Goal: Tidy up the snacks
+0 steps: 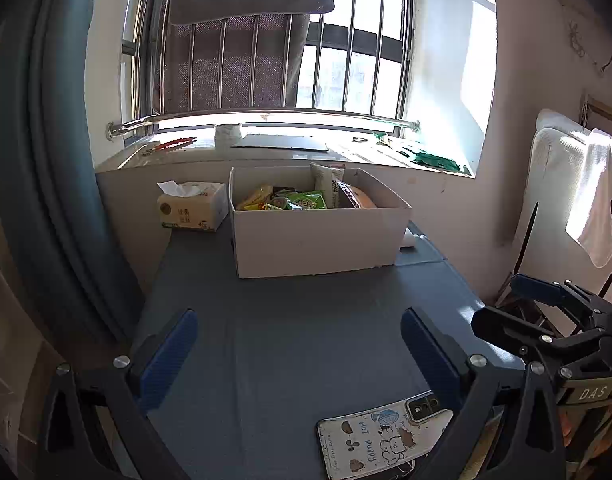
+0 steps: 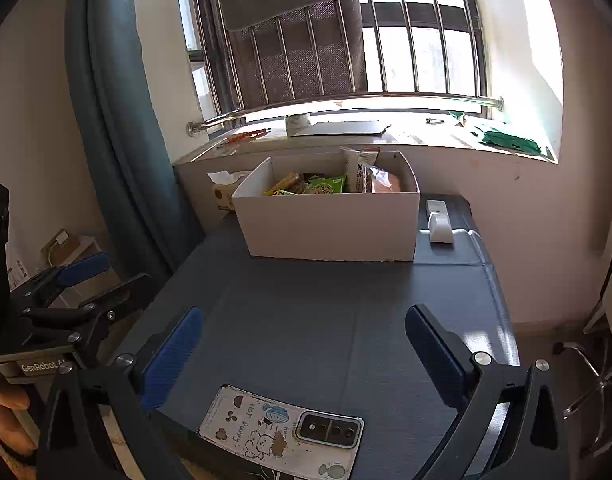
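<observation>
The left tongs (image 1: pixel 298 354) and right tongs (image 2: pixel 304 350) hang apart, holding nothing, over the grey desk (image 2: pixel 306 300). Colourful snack packets (image 2: pixel 320 184) fill the white cardboard box (image 2: pixel 330 224) at its far end.

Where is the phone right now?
The phone lies face down on the table's near edge, below the open right gripper, well short of the snack box.
</observation>
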Demonstrator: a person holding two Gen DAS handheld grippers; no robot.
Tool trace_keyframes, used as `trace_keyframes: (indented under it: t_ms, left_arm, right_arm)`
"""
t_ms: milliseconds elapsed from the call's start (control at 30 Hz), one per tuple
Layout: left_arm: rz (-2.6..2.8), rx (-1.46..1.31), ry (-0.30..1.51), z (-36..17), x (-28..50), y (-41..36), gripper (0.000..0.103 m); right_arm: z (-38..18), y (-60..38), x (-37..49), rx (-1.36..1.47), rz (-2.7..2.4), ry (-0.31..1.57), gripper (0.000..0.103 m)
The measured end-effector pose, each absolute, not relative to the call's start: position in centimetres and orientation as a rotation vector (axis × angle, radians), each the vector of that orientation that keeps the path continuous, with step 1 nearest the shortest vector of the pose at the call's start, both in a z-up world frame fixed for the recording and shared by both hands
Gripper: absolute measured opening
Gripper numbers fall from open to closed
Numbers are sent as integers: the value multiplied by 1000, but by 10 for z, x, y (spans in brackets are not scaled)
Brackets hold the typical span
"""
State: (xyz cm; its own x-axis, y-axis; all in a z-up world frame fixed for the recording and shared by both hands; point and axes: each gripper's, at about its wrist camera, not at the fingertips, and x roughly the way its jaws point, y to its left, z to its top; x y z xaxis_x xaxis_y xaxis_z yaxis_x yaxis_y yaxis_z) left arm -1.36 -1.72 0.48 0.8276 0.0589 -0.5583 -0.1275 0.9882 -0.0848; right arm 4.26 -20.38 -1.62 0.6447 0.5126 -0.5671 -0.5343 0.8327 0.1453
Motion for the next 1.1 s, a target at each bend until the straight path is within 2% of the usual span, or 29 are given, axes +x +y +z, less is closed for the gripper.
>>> trace_keyframes:
  t_ms: [1100]
  left_arm:
    - [94,-134,611,0,-11,-14,103]
  right_arm:
    - [-18,-203,42,-49,603,641,103]
